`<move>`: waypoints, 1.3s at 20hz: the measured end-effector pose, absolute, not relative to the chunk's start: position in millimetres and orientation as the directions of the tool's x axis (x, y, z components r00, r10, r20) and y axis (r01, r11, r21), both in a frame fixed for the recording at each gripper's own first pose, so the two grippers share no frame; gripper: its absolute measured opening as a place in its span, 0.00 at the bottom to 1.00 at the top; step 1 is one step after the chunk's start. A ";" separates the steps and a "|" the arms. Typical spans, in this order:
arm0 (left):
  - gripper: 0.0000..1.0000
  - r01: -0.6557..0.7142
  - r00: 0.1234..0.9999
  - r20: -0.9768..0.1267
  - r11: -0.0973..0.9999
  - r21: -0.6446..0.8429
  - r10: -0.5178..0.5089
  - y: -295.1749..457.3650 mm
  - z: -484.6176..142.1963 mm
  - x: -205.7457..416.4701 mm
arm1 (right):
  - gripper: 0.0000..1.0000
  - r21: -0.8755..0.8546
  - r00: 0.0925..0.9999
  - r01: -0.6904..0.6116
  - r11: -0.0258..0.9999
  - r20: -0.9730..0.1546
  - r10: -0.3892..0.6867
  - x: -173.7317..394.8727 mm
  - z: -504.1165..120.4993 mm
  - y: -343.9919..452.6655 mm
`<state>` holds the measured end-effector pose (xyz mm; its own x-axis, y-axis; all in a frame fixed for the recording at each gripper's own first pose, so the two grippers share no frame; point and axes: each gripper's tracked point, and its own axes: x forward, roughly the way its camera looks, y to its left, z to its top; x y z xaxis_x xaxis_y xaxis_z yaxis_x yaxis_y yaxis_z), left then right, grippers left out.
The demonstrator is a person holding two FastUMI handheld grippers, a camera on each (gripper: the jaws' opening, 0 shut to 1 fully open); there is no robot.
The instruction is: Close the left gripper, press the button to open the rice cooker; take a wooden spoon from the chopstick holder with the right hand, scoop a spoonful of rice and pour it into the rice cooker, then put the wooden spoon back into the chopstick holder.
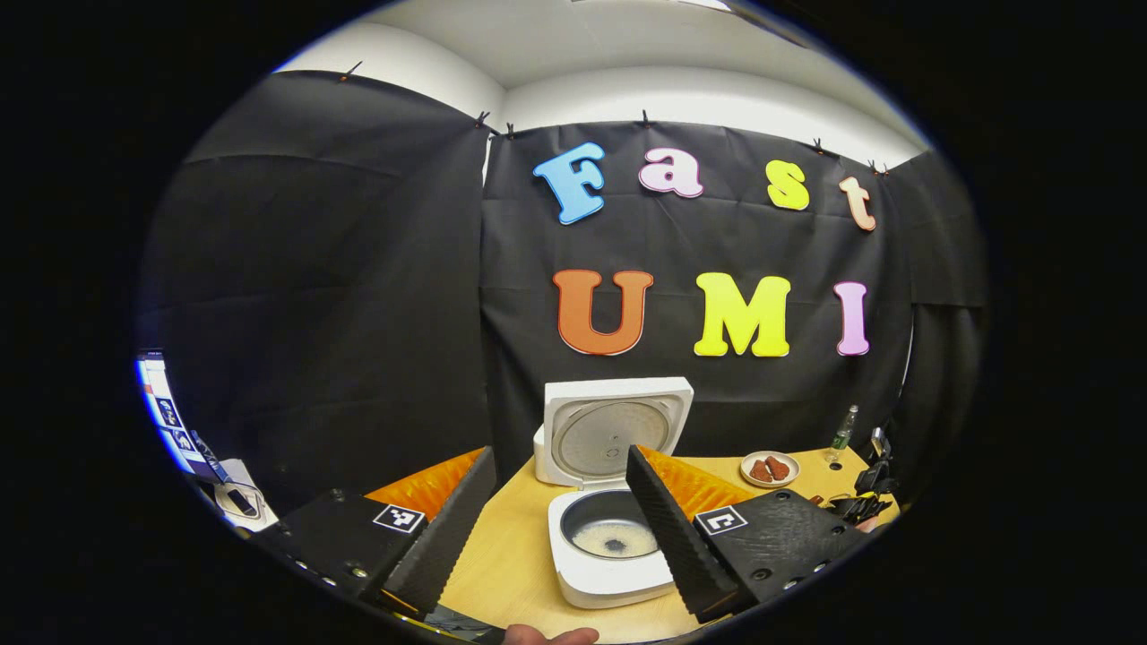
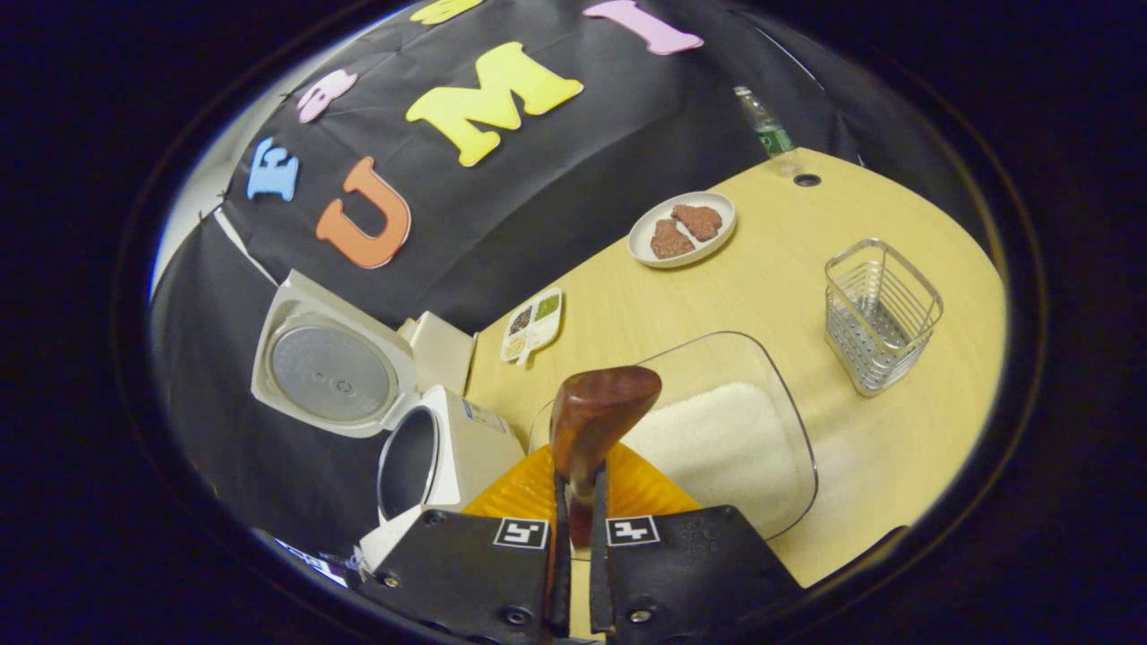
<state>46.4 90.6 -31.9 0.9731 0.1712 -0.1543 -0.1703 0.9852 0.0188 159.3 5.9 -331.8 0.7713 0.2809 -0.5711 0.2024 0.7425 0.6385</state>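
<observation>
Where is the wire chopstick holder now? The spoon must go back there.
In the right gripper view, the wire chopstick holder stands on the wooden table, right of the clear rice tray.

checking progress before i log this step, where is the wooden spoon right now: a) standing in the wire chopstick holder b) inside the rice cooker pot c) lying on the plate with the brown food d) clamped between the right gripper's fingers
d: in the right gripper view the wooden spoon sits pinched in the right gripper above the clear rice container, while the wire chopstick holder holds nothing.
</observation>
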 end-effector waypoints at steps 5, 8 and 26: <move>0.94 -0.159 0.974 -0.158 0.987 0.023 0.160 74.4 -29.0 52.5 | 0.10 0.715 0.787 0.246 0.654 -0.541 0.296 155.6 -338.6 -20.5; 0.94 -0.126 0.979 -0.160 0.992 0.025 0.128 57.9 -28.2 59.8 | 0.10 0.758 0.813 0.274 0.592 -0.512 0.278 155.0 -335.5 -46.0; 0.94 -0.124 0.986 -0.109 0.992 0.016 0.125 61.8 -30.0 50.1 | 0.10 0.917 0.884 0.107 0.383 -0.264 0.385 175.7 -200.6 -19.1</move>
<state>50.1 61.8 -30.0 0.9862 0.1247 -0.1089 -0.1237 0.9922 0.0163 175.7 -19.1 -200.6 0.8841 0.3855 -0.2643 0.1071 0.3833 0.9174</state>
